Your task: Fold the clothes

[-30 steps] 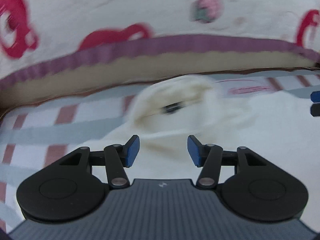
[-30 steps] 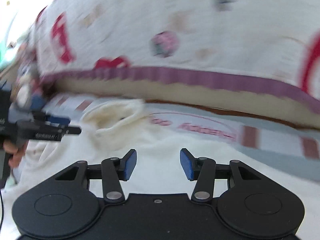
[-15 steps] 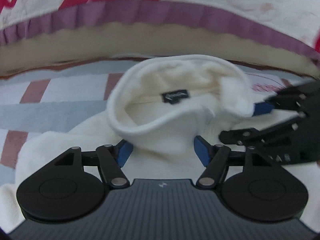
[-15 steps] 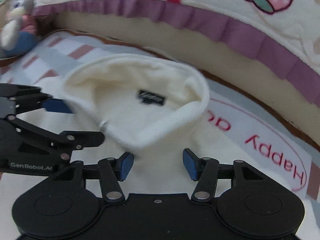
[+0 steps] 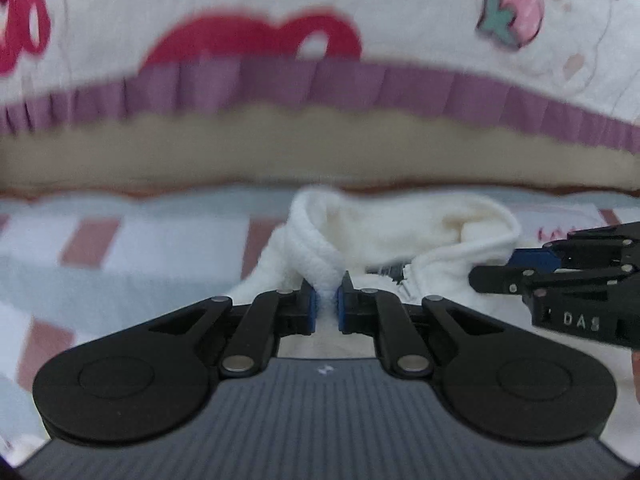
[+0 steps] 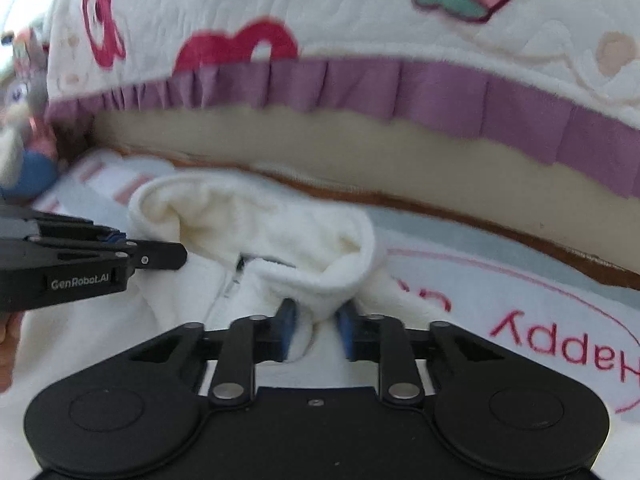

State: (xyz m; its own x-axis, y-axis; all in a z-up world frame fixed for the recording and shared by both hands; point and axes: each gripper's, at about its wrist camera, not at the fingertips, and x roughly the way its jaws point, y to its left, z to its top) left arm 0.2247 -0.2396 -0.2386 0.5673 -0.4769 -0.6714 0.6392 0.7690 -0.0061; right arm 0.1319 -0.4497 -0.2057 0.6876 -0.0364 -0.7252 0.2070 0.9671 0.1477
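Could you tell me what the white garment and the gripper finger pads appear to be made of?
The white garment looks like soft fleece: nubby, matte pile. The left gripper pads look like blue rubbery material, though plastic is possible.

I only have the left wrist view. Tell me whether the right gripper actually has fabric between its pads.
Observer: Yes. The right gripper is shut on the cream collar, pinching a fold of its rim.
Operator: Report what lies right of that grip.
Observer: The bedsheet, with red lettering that reads "Happy".
Operator: Now the far left edge.
Observer: A plush toy sits by the corner of the quilt.
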